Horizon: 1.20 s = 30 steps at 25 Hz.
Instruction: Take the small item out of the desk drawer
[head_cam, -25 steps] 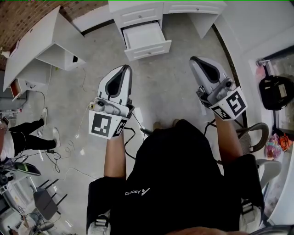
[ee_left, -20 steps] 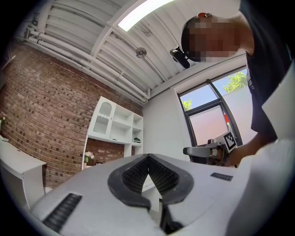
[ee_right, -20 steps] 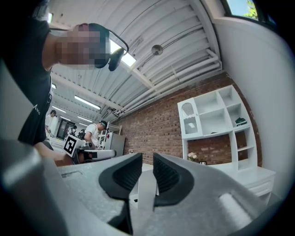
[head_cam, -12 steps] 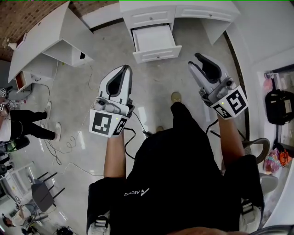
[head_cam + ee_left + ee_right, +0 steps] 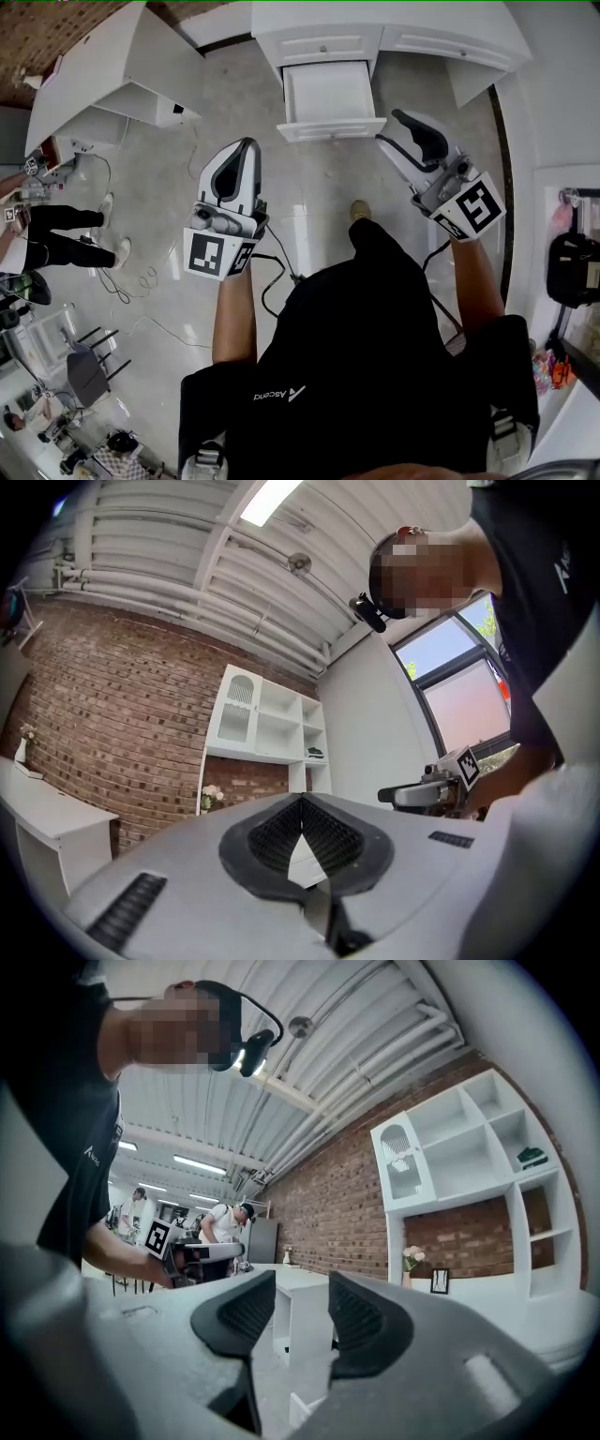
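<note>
The desk drawer (image 5: 326,94) sits at the top middle of the head view, pulled out of the white desk (image 5: 412,23). It is a white open box with a panelled front and one small knob. Its long axis runs from the desk down the frame toward me, front panel lowest. The small item inside I cannot make out. My left tongs (image 5: 246,146) hang lower left of the drawer, jaws closed together, empty. My right tongs (image 5: 388,129) are just right of the drawer front, jaws opening, nothing between them
</note>
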Tool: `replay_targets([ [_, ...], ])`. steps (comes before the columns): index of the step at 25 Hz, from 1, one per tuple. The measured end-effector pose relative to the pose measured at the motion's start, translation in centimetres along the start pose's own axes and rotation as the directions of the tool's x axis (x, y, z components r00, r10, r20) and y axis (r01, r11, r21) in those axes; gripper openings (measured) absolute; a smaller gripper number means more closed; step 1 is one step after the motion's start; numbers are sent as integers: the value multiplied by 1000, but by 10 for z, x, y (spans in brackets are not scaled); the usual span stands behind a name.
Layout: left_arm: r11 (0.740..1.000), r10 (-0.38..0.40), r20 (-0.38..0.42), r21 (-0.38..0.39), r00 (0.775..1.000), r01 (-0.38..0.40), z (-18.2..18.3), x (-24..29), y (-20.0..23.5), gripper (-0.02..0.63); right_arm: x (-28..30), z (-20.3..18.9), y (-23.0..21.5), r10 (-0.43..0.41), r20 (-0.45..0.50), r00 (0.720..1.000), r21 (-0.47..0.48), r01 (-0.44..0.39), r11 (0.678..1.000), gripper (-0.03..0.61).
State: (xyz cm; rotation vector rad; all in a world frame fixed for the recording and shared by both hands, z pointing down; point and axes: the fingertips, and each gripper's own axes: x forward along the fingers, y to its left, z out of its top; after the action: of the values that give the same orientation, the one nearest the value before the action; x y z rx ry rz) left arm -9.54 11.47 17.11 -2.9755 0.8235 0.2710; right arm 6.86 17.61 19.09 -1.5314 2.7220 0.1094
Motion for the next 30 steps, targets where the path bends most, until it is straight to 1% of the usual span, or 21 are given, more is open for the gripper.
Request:
replay_targets([
  [4, 998, 61, -27, 5, 998, -61, -30, 52, 25, -2, 28, -30, -61, 83, -59, 995, -15, -84, 996, 178],
  [7, 995, 104, -47, 9, 993, -104, -48, 77, 43, -2, 51, -52, -94, 145, -107, 984, -30, -149, 988, 186],
  [9, 992, 128, -58, 8, 990, -128, -59, 90, 54, -2, 66, -68, -110, 183, -152, 971, -24, -189, 982, 189],
  [12, 987, 158, -71, 3, 985, -159, -74, 104, 71, -2, 87, -93, -124, 239, -231, 943, -14, -249, 969, 189],
  [17, 982, 186, -91, -15, 978, -188, -101, 118, 104, -2, 125, -141, -133, 327, -329, 886, -17, -351, 936, 189],
  [22, 981, 187, -117, -36, 975, -193, -129, 125, 143, -2, 162, -184, -136, 384, -416, 824, -8, -426, 905, 192],
  [27, 985, 158, -129, -47, 979, -165, -158, 139, 190, -2, 203, -235, -143, 425, -520, 741, -9, -503, 864, 198],
  [30, 986, 149, -144, -48, 978, -157, -183, 149, 224, -2, 230, -273, -153, 440, -586, 680, -15, -553, 833, 198],
])
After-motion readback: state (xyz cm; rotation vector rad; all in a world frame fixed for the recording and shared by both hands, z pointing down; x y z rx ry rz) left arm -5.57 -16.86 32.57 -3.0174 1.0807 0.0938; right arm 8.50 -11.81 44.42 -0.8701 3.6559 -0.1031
